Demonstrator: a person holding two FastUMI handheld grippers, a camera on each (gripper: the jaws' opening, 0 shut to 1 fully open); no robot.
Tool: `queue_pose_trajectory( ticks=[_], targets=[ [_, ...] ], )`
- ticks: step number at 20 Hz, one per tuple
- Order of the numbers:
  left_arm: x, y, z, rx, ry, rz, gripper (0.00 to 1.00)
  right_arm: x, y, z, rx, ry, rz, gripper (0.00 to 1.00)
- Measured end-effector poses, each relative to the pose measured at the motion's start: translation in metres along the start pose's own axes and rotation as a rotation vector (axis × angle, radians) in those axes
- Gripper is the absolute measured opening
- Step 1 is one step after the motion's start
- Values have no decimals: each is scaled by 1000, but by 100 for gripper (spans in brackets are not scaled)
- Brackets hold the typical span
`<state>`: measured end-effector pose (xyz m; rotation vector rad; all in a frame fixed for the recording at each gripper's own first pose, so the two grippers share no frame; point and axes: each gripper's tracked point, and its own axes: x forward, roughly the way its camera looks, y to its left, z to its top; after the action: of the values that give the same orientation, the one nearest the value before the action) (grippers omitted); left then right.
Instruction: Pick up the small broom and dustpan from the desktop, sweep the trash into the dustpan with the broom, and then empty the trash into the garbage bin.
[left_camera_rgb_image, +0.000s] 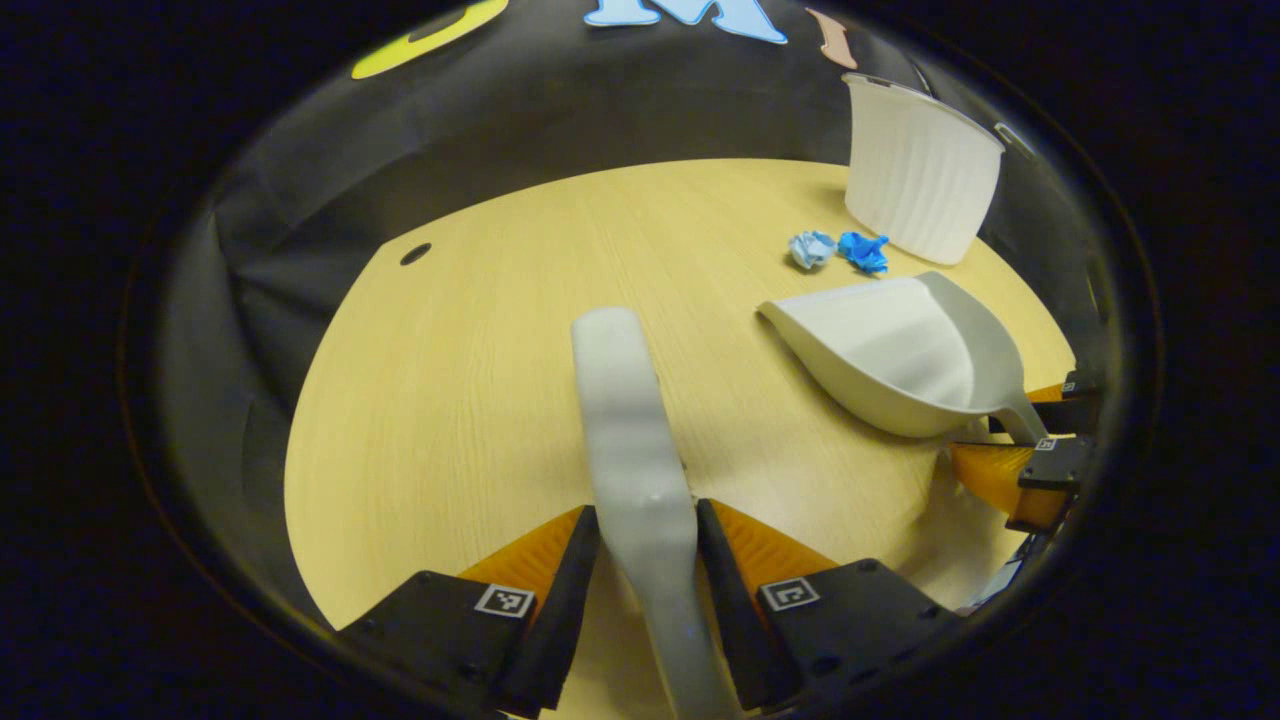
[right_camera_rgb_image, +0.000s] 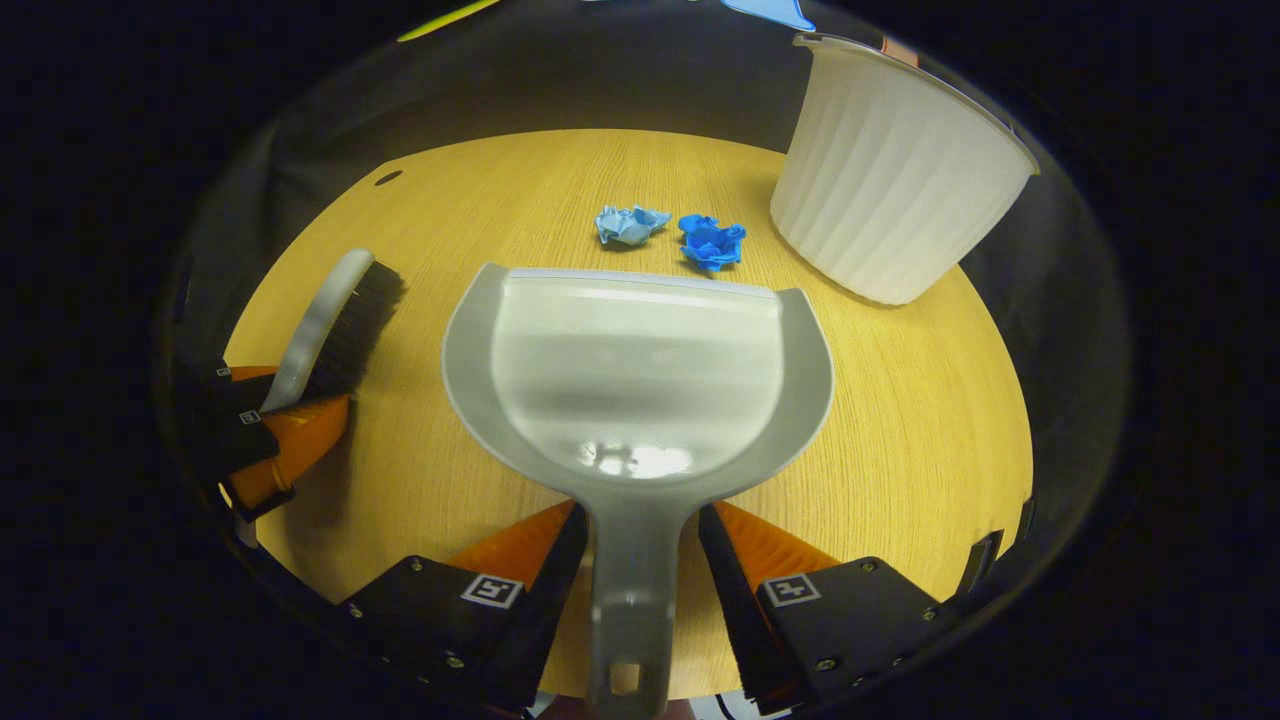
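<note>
Broom (left_camera_rgb_image: 633, 440) bristles hidden beneath its back; dustpan (right_camera_rgb_image: 640, 380) handle end cut off.

We look low and forward over the tabletop (left_camera_rgb_image: 450, 400) from each hand-held gripper, close in, sharing the dustpan (right_camera_rgb_image: 640, 380), paper scraps (right_camera_rgb_image: 712, 242), white bin (left_camera_rgb_image: 920, 185).

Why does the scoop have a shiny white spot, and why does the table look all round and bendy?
In the right gripper view, the spot on the dustpan is glare from a lamp above; in both views the fisheye lens bends the table into a curve; in the left gripper view, the broom so near the camera looks soft and blurry.
</note>
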<state>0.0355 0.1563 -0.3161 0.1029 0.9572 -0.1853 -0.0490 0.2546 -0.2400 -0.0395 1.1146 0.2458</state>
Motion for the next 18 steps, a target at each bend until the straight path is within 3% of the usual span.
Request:
queue_pose_trajectory(
  ticks=[2, 5, 7, 9, 10, 18],
  targets=[
    [3, 0, 1, -3, 9, -11, 56, -2, 1, 3, 4, -3, 8, 53],
    [4, -1, 5, -1, 14, -20, 51, -2, 0, 3, -5, -9, 10, 36],
    [5, 0, 7, 20, 13, -25, 47, 1, -3, 4, -34, -15, 22, 36],
    [8, 2, 11, 24, 18, -14, 50, 0, -6, 2, -64, -14, 38, 35],
    [10, 1, 13, 21, 25, -20, 43, -2, -8, 2, -73, -14, 46, 38],
    [32, -14, 44, 16, 43, -47, 46, -5, -35, -2, -163, -13, 105, 34]
  ],
)
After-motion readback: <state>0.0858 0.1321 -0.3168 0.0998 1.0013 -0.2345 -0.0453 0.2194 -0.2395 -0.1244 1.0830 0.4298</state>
